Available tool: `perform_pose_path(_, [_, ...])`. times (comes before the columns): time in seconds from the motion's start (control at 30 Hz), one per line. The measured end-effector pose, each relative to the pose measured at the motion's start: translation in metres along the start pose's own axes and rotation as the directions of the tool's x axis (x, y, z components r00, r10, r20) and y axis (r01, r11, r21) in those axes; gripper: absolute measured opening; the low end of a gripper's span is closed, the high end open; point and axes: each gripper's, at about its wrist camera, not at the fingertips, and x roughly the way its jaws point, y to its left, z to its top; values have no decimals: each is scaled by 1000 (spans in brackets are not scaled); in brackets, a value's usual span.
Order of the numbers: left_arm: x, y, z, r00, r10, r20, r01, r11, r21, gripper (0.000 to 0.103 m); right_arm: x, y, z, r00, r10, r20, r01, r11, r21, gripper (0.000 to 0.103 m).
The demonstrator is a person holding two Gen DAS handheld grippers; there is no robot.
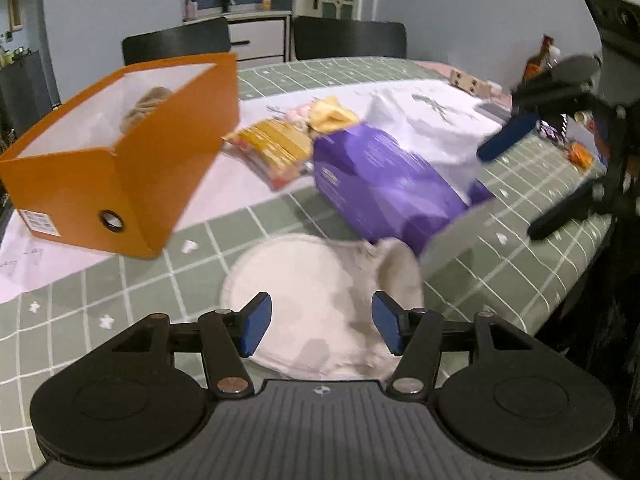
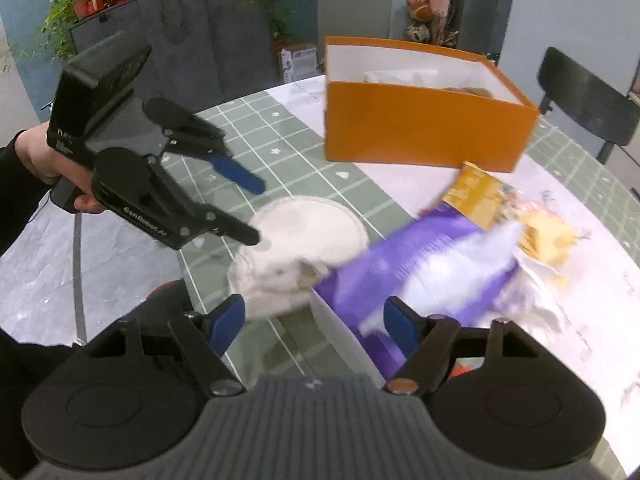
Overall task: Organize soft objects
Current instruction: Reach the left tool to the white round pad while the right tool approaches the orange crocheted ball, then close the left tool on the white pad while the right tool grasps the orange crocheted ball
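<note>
A white fluffy round soft item point(image 1: 308, 280) point(image 2: 304, 232) lies on the green checked tablecloth point(image 1: 132, 280). My left gripper point(image 1: 322, 320) point(image 2: 256, 212) hovers over it, jaws open and nothing between the pads. My right gripper point(image 2: 316, 320) point(image 1: 510, 194) is open too, above the near end of a purple package point(image 2: 420, 256) point(image 1: 380, 184) that lies against the white item. An open orange box point(image 1: 160, 152) point(image 2: 420, 132) stands beyond, with a beige knitted item point(image 1: 146, 104) inside. A yellow soft item point(image 1: 332, 114) point(image 2: 548, 236) lies behind the package.
A yellow snack pack point(image 1: 272, 144) point(image 2: 476, 196) lies between box and package. White sheets point(image 1: 424, 120) cover part of the table. Two black chairs point(image 1: 348, 40) stand at the far side. The table edge point(image 1: 580, 272) runs near the right gripper. A hand point(image 2: 40, 160) holds the left gripper.
</note>
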Motion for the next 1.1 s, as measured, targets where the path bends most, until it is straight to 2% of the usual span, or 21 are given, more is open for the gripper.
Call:
perform_pose_path(0.2, [11,-17,-6,999,-42,-8,42,999,-12,72,-10,-31,-32,998,-66,-1,66,995,70,79])
perform_pose_path(0.3, [18,-24,-9,999,-36,-20,35,999,-14,73,-4,-49,-46,994,-105,-42,109,986,123,79])
perform_pose_path(0.47, [27,-32,-13,999,-36,-41,35,999,-17,73,11,-68,-68,979,-180,-95,193,970,150,78])
perform_pose_path(0.67, [38,-43,-13,999,9,-42,-8,1000,8,76,30,-81,-86,960,-240,-144,266,942,203,78])
perform_pose_path(0.8, [44,-48,-13,999,49,-17,-49,998,27,74,36,-84,-88,951,-288,-109,306,927,215,78])
perform_pose_path(0.93, [45,-46,-12,997,73,9,-73,997,5,71,42,-88,-89,951,-294,-98,310,918,249,78])
perform_pose_path(1.07, [50,-50,-11,998,70,6,-70,997,16,67,46,-86,-89,950,-298,-92,312,920,239,78])
perform_pose_path(1.1, [51,-52,-11,997,79,7,-79,996,30,62,46,-86,-89,950,-300,-84,311,920,237,78])
